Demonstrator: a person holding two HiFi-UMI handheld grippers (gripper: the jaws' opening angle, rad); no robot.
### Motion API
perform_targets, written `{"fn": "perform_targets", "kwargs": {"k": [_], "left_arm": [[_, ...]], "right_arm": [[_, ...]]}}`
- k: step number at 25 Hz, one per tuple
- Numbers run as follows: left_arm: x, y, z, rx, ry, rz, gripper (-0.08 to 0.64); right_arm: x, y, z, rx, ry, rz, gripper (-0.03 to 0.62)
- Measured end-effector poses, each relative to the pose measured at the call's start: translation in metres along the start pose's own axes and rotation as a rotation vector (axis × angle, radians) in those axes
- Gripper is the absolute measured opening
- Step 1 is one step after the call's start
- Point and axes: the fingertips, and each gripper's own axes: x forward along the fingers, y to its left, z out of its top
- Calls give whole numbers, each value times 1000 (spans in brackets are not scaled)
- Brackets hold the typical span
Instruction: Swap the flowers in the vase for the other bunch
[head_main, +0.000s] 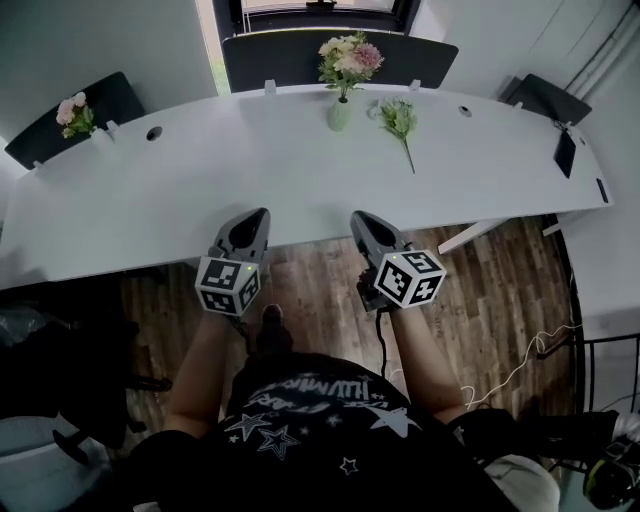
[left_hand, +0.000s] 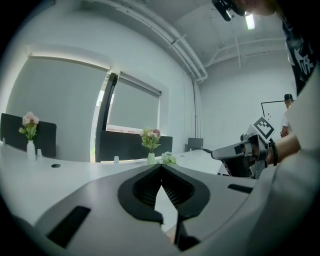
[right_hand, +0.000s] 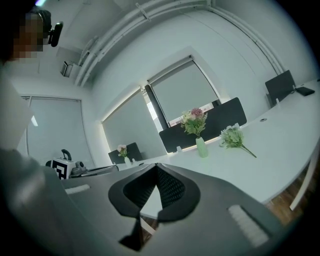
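Note:
A pale green vase (head_main: 339, 113) with a pink and cream bunch (head_main: 350, 56) stands at the far middle of the white table (head_main: 200, 190). Just to its right a loose white and green bunch (head_main: 400, 120) lies flat, stem toward me. Both grippers hover at the table's near edge, well short of the flowers. My left gripper (head_main: 263, 212) is shut and empty, and so is my right gripper (head_main: 357, 214). The left gripper view shows the vase (left_hand: 151, 158) and the loose bunch (left_hand: 168, 158) beyond its closed tips. The right gripper view shows the vase (right_hand: 201, 147) and the loose bunch (right_hand: 232, 136).
A second small vase with pink flowers (head_main: 75, 115) stands at the table's far left. Dark chairs (head_main: 330, 60) line the far side. A black phone-like object (head_main: 565, 152) lies at the right end. Wooden floor (head_main: 500, 290) lies under me.

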Motion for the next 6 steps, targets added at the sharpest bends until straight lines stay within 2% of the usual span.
{"fn": "perform_targets", "kwargs": {"k": [6], "left_arm": [[-48, -54, -7, -17, -14, 32, 8]], "right_arm": [[-60, 29, -21, -41, 30, 71, 2]]}}
